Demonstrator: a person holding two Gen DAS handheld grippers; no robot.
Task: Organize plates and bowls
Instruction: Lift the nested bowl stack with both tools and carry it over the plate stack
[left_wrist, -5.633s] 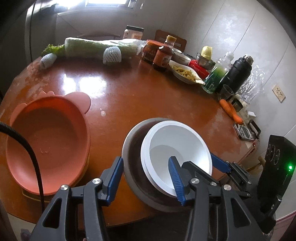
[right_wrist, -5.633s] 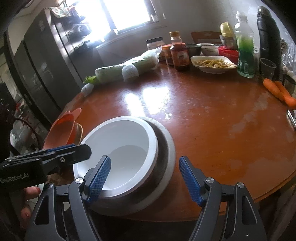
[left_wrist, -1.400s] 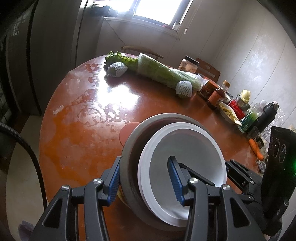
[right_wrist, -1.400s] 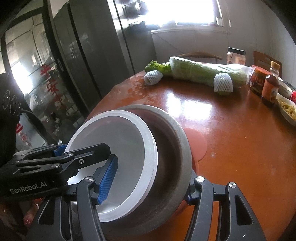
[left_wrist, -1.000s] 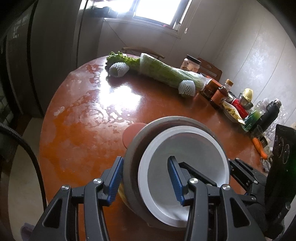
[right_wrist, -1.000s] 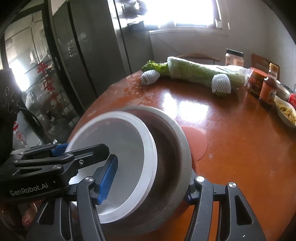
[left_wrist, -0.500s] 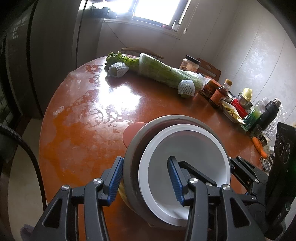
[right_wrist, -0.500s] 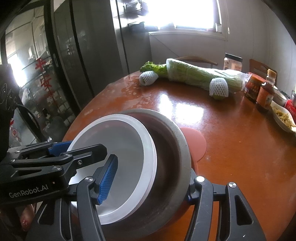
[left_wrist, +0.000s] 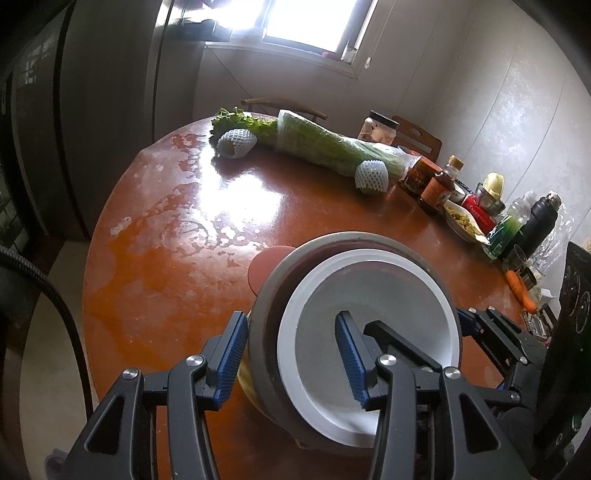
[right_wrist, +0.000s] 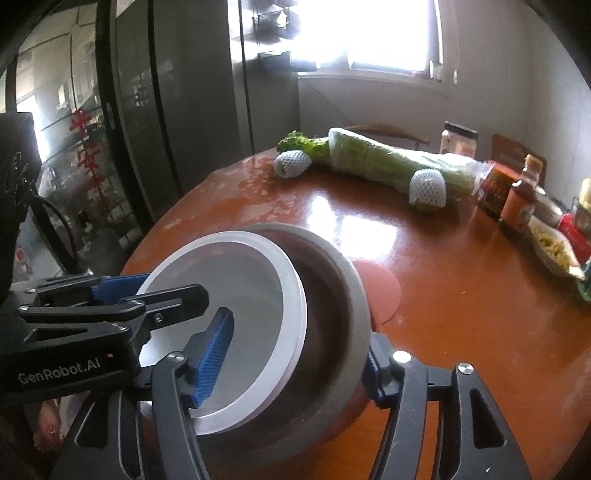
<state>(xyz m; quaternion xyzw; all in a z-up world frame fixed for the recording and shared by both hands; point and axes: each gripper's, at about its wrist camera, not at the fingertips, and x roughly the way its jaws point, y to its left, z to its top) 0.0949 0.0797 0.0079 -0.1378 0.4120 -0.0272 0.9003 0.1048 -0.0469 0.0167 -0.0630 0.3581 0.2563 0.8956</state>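
A white bowl (left_wrist: 369, 291) is nested in a grey bowl (left_wrist: 332, 240). The pair rests over an orange plate whose round ear (left_wrist: 266, 264) sticks out behind it. My left gripper (left_wrist: 290, 325) straddles the near rim, with one pad outside the grey wall and the other inside the white bowl, shut on both. My right gripper (right_wrist: 299, 332) straddles the opposite rim of the white bowl (right_wrist: 240, 280) and grey bowl (right_wrist: 332, 295) in the same way. Its jaws are opening, though the outer pad still lies against the grey wall. The left gripper (right_wrist: 162, 290) shows at the left of that view.
A wrapped bundle of greens (left_wrist: 332, 147) and two foam-netted fruits (left_wrist: 236, 144) lie at the table's far side. Jars and sauce bottles (left_wrist: 436, 184), a dish of food (left_wrist: 461, 221), a black flask (left_wrist: 539, 221) and carrots (left_wrist: 519, 291) crowd the right. The table edge (left_wrist: 96, 295) curves at the left.
Since the oldest frames both grippers have carried the nested bowls leftward onto the orange plate. Over the last second the stack and both grippers have barely shifted.
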